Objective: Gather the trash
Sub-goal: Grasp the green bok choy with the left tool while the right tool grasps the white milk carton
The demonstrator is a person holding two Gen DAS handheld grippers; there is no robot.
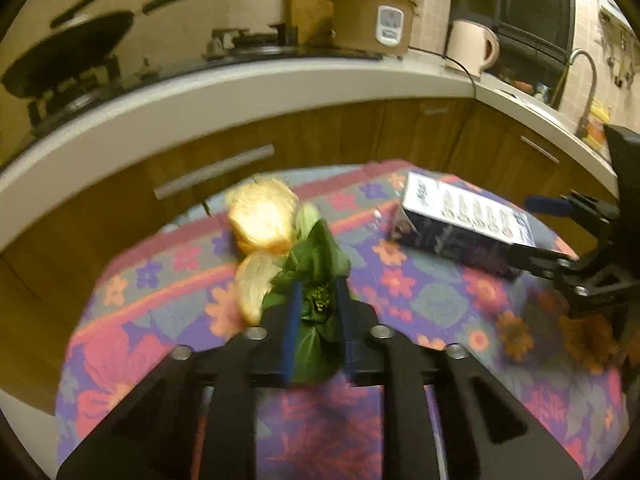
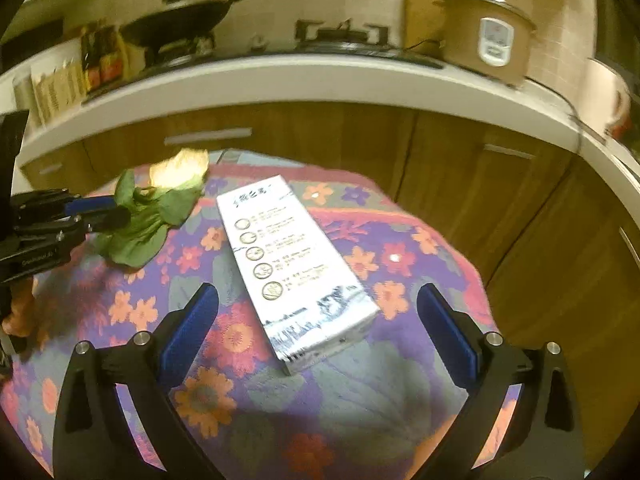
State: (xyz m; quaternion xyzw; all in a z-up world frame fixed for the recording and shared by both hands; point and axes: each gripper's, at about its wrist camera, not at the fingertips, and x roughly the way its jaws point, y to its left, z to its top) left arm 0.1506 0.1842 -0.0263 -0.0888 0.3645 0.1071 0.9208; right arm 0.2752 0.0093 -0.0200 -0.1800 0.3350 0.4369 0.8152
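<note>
Wilted leafy vegetable scrap, green leaves with yellowed outer ones, sits clamped between the blue pads of your left gripper. In the right wrist view the same scrap hangs from that gripper above the far left part of the floral tablecloth; the leaves droop down toward the cloth, but you cannot tell whether they touch it.

The long carton, white-faced with a column of round icons and dark printed ends, lies flat on the tablecloth just right of the vegetable scrap, apart from it. Your right gripper is spread wide, one blue pad on each side of the carton's near end, neither pad touching it. From the left wrist view the carton lies right of the scrap, with the right gripper at its far right end.

Beyond the tablecloth run wooden cabinet doors under a white countertop edge. On the counter: a black wok to the left on the stove, a rice cooker to the right. A cream mug-shaped jug stands right of the cooker.
</note>
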